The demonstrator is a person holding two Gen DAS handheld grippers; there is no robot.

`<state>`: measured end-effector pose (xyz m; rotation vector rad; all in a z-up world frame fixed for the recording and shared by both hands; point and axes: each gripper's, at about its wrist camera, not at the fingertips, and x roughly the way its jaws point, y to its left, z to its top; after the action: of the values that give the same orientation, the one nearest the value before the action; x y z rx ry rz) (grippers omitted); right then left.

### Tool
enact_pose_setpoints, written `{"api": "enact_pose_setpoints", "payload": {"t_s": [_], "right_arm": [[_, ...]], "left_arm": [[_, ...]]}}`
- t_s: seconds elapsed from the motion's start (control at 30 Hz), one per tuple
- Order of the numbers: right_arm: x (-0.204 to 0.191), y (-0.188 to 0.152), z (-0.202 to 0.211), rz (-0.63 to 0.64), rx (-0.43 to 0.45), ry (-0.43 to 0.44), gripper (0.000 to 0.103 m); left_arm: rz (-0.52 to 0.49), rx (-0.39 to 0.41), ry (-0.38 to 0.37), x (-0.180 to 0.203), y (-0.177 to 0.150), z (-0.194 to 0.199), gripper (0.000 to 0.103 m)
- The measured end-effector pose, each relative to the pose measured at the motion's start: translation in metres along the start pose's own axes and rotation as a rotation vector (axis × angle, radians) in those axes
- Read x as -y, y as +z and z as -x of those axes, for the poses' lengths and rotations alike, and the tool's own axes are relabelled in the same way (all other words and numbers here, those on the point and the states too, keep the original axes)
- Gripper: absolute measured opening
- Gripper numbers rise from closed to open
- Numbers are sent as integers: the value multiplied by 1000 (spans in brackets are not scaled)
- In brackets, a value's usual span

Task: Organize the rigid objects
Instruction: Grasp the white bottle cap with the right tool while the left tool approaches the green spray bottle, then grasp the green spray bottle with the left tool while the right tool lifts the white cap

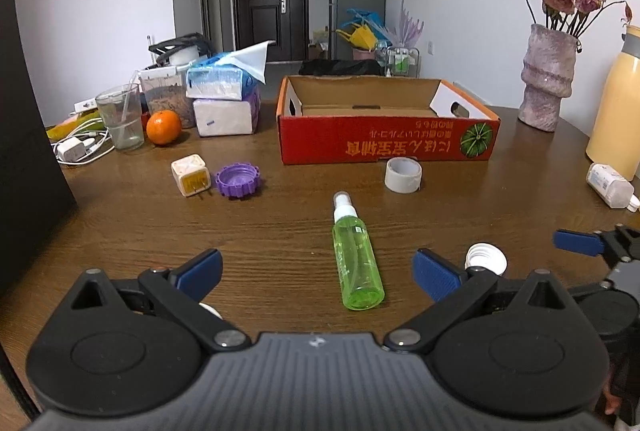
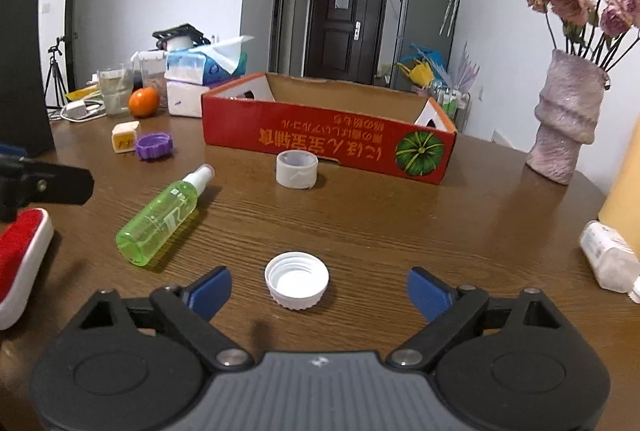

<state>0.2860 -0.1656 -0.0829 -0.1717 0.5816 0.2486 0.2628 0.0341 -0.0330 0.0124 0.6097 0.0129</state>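
A red cardboard box (image 1: 384, 143) (image 2: 320, 143) stands open and empty at the back of the wooden table. A green spray bottle (image 1: 356, 263) (image 2: 160, 219) lies between my left gripper's (image 1: 316, 271) open fingers, slightly right of centre. A white cap (image 2: 297, 280) (image 1: 486, 259) lies just ahead of my right gripper (image 2: 318, 291), which is open and empty. A grey tape roll (image 1: 403, 175) (image 2: 297, 169) sits before the box. A purple lid (image 1: 239, 180) (image 2: 154, 146) and a cream plug cube (image 1: 191, 174) (image 2: 125, 137) lie to the left.
A vase with flowers (image 1: 546, 79) (image 2: 566, 119), a yellow flask (image 1: 616, 111) and a small white bottle (image 1: 610, 185) (image 2: 610, 257) stand right. An orange (image 1: 163, 127), a glass (image 1: 120, 121), tissue packs (image 1: 224, 99) and cables crowd the back left. A red-and-white object (image 2: 20, 255) lies left.
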Motion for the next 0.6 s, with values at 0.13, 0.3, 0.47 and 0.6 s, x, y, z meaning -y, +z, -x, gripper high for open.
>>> {"api": "enact_pose_setpoints", "payload": {"t_s": [0.13, 0.3, 0.47, 0.6], "right_arm": [[1, 3, -18, -25, -36, 19, 78], [1, 3, -31, -47, -60, 42, 72], [3, 4, -38, -66, -76, 51, 57], [4, 4, -38, -67, -77, 67, 39]], "left_arm": [[0, -18, 0, 2, 0, -7, 103], [1, -30, 5, 4, 2, -14, 103], [7, -38, 5, 5, 4, -20, 103], [9, -46, 5, 7, 5, -24, 103]]}}
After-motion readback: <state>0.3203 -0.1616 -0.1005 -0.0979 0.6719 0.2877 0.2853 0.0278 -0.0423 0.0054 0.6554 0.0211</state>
